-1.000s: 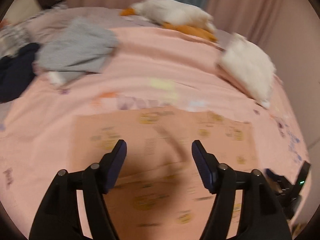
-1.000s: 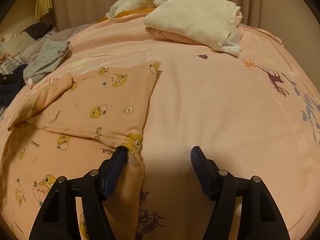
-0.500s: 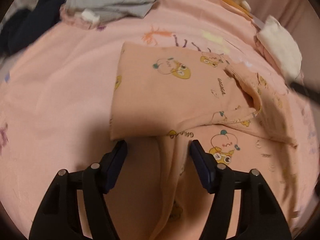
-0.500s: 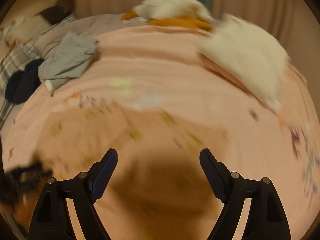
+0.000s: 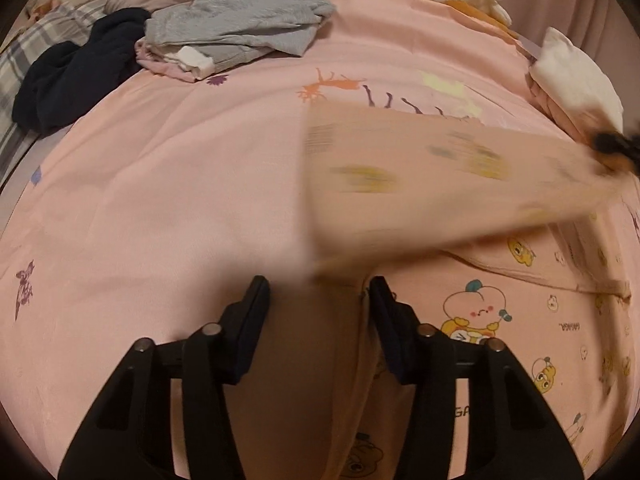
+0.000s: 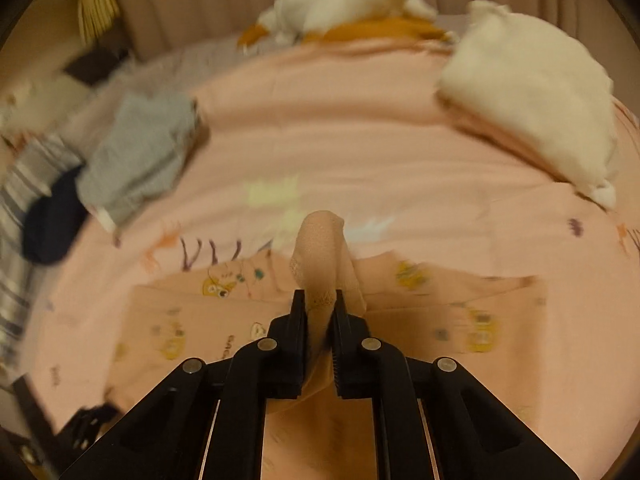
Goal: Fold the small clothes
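Left gripper (image 5: 318,300) stands with its jaws partly apart, having just been closing; a fold of the printed garment (image 5: 500,320) lies between them, and whether the pads press on it cannot be told. Right gripper (image 6: 320,312), having just been closing, is clamped on a bunched edge of the same garment (image 6: 320,248) and holds it raised off the bedspread (image 6: 320,120). In the left wrist view this lifted part shows as a blurred panel to the right of the left gripper.

Step in hand, as judged: one section of the garment is being drawn across the rest to make a fold. The next move calls for the left gripper to pin its side while the right lays the raised edge flat and square, then lets go.

Surface: a soft pink bedspread with animal prints. Far left of the garment lie a dark garment (image 5: 76,76) and a grey one (image 5: 240,24). Beyond it rests a white plush toy (image 6: 344,4). To the right sits a pile of folded white clothes (image 6: 532,108). Curtains (image 6: 200,0) close the background.
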A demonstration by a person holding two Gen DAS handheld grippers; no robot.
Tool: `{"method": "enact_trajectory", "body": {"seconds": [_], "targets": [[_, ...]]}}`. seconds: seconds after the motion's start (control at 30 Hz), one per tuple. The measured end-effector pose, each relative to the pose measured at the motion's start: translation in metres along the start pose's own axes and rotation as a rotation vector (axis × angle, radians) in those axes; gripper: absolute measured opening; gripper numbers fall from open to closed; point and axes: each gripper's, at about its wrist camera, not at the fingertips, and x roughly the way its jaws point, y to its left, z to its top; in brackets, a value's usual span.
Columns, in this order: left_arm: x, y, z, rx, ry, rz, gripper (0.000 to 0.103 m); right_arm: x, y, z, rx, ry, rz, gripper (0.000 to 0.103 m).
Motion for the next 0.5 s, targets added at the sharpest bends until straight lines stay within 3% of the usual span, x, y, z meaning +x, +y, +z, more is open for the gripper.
{"method": "enact_trajectory", "body": {"seconds": [0.13,0.2,0.27,0.3,0.37,0.43,0.5], "targets": [[0.000,-0.007,-0.002,0.023,-0.012,0.046,0.049,-0.027,-0.054,-0.020,0.033,-0.059,-0.043,0.010],[0.001,-0.008,-0.002,0.023,-0.018,0.061,0.051,-0.019,-0.089,-0.033,0.077,-0.010,0.009,0.011],[0.002,-0.005,-0.001,0.004,-0.013,0.054,0.052,-0.008,-0.125,-0.053,0.198,0.063,-0.001,0.015],[0.002,-0.004,0.000,-0.006,-0.009,0.049,0.052,-0.002,-0.145,-0.066,0.264,0.102,0.022,0.017],[0.002,-0.003,0.000,-0.009,-0.006,0.043,0.053,-0.006,-0.167,-0.076,0.344,0.082,0.122,0.018],[0.002,-0.004,-0.001,-0.004,-0.009,0.050,0.056,-0.017,-0.169,-0.074,0.324,0.082,0.059,0.018],[0.003,-0.002,-0.001,-0.023,-0.012,0.046,0.056,-0.032,-0.159,-0.066,0.237,0.062,-0.104,0.020]]}}
